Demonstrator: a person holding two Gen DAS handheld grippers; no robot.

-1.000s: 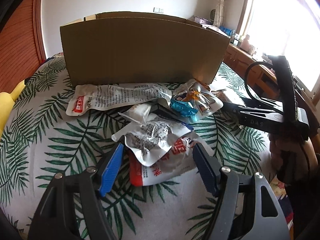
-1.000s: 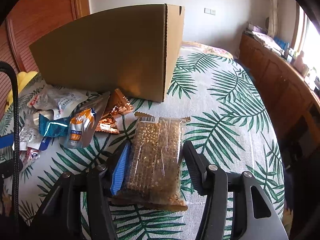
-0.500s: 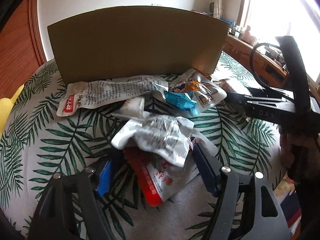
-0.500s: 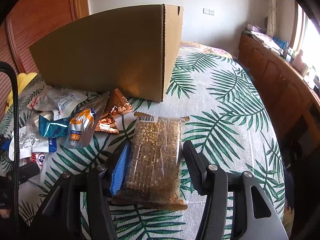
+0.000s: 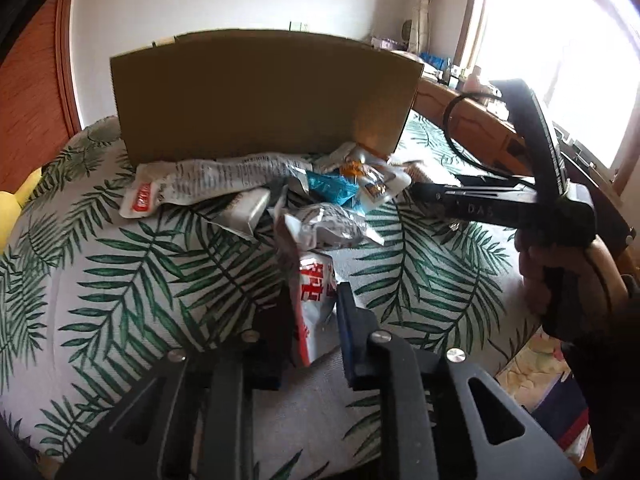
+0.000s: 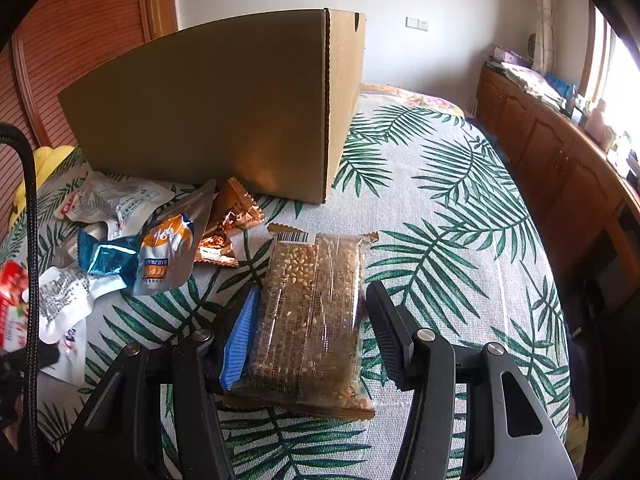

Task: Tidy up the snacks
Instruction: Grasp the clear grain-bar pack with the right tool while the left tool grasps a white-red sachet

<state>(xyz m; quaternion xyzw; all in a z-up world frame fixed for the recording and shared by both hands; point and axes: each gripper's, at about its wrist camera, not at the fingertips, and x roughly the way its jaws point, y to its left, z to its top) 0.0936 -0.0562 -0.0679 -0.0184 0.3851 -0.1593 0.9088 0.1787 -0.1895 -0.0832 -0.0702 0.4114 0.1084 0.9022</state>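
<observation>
My left gripper (image 5: 314,304) is shut on a red and white snack packet (image 5: 314,300) and holds it lifted, with a crumpled silver packet (image 5: 328,228) over its far end. My right gripper (image 6: 312,312) is open, its fingers on either side of a clear sesame bar packet (image 6: 312,304) that lies flat on the leaf-print cloth. A pile of snack packets (image 6: 132,240) lies in front of the open cardboard box (image 5: 260,92), which also shows in the right wrist view (image 6: 224,108). The box's inside is hidden.
The table has a leaf-print cloth (image 6: 440,208). A long white packet (image 5: 208,184) lies against the box front. A yellow object (image 6: 44,164) sits at the table's left edge. A wooden cabinet (image 6: 560,152) runs along the right wall under a bright window.
My left gripper has closed on the red and white packet and lifted it off the cloth. The right gripper and the sesame bar packet have not moved.
</observation>
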